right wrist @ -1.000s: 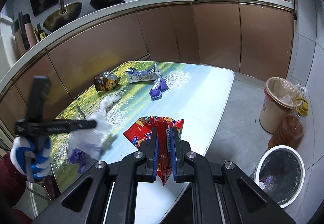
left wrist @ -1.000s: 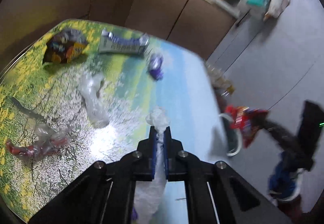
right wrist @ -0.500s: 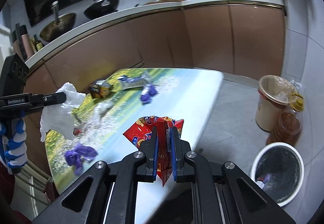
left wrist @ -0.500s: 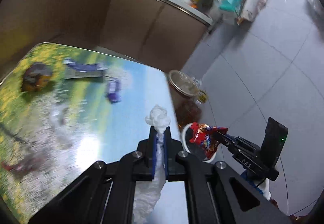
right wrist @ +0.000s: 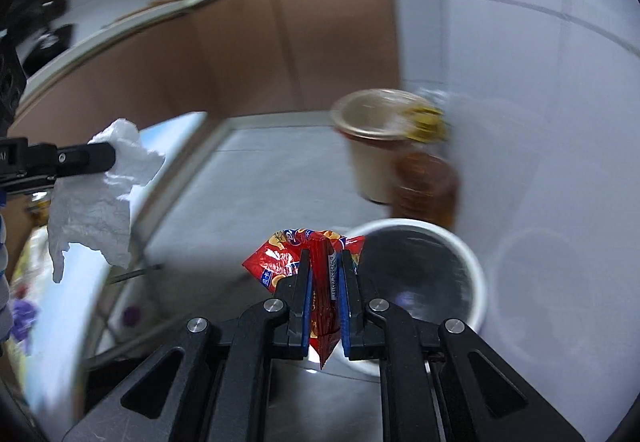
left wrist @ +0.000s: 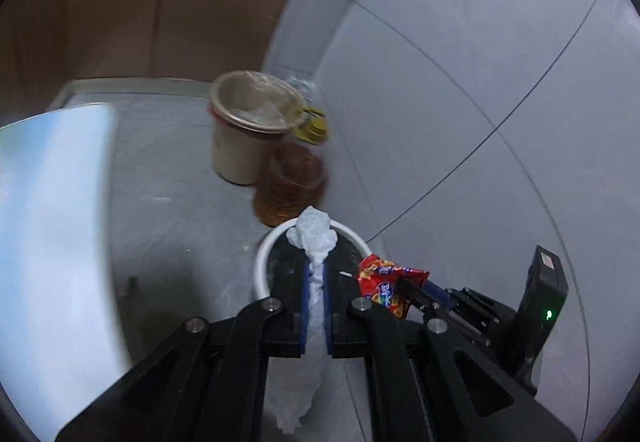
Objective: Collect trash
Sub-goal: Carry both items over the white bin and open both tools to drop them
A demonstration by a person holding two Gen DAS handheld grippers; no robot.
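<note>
Down through the left wrist view, the left gripper (left wrist: 317, 278) has its jaws nearly together, pinching a crumpled white tissue (left wrist: 314, 238) whose top bunches above the fingertips and whose tail hangs below. It hovers over the white-rimmed trash bin (left wrist: 264, 254) with a black liner, standing on the grey tiled floor (left wrist: 440, 102). Just right of it, the right gripper (left wrist: 404, 288) holds a red snack wrapper (left wrist: 384, 282) at the bin's rim. Beyond the bin stand an amber jug (left wrist: 292, 186) and a beige bucket (left wrist: 240, 150); the table's edge (left wrist: 52, 202) shows at left.

Through the right wrist view, the right gripper (right wrist: 326, 274) is clamped narrowly on the red snack wrapper (right wrist: 292, 254), just left of the trash bin (right wrist: 476, 274). At left, the left gripper (right wrist: 114, 154) carries the tissue (right wrist: 100, 194) above the table's edge (right wrist: 72, 302). The bucket (right wrist: 372, 146) and jug (right wrist: 424, 186) are blurred.
</note>
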